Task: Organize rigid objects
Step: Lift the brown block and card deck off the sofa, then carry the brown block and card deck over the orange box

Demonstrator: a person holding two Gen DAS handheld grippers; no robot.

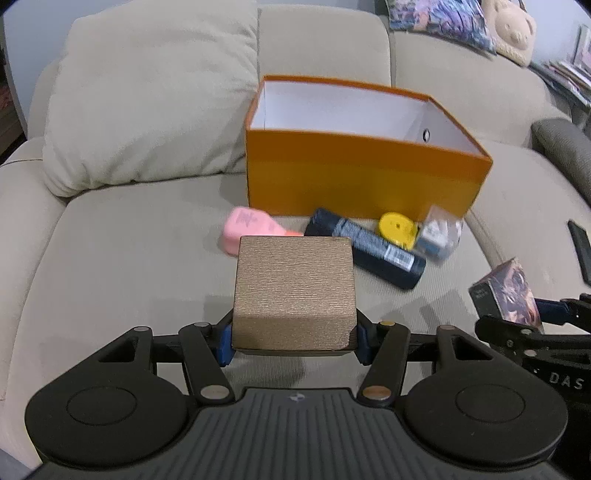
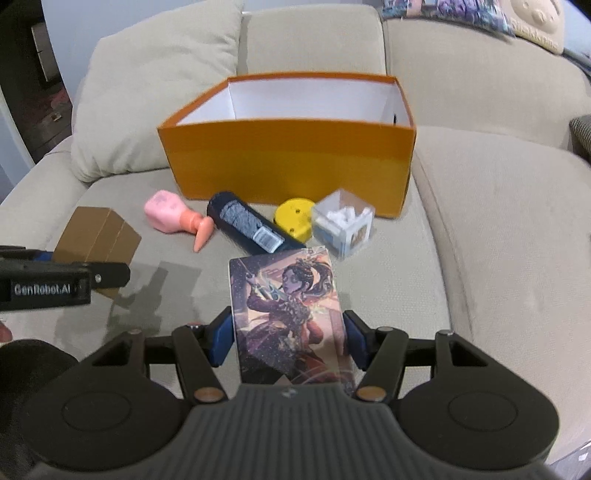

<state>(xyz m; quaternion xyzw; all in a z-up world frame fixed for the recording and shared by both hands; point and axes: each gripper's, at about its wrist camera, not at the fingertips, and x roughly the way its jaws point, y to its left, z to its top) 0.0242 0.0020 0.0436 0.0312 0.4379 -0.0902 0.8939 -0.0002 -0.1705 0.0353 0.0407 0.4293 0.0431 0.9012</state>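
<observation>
Left tongs (image 1: 293,341) pinching a gold box (image 1: 293,291), held above the sofa (image 1: 122,258). Right tongs (image 2: 288,338) clamped on a picture box (image 2: 290,314). At twelve o'clock, orange box (image 2: 291,162) open, with pink bottle (image 2: 166,216), dark can (image 2: 251,225), yellow disc (image 2: 295,218) and clear cube (image 2: 345,225) touching or just beside its front wall.

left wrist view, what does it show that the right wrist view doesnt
Left wrist only: the black remote at the sofa's right edge and the bear cushion's face. Right wrist only: the card box artwork face-on and the pink bottle's orange nozzle. Both: orange box, dark roll, yellow disc, clear cube, brown box.
</observation>
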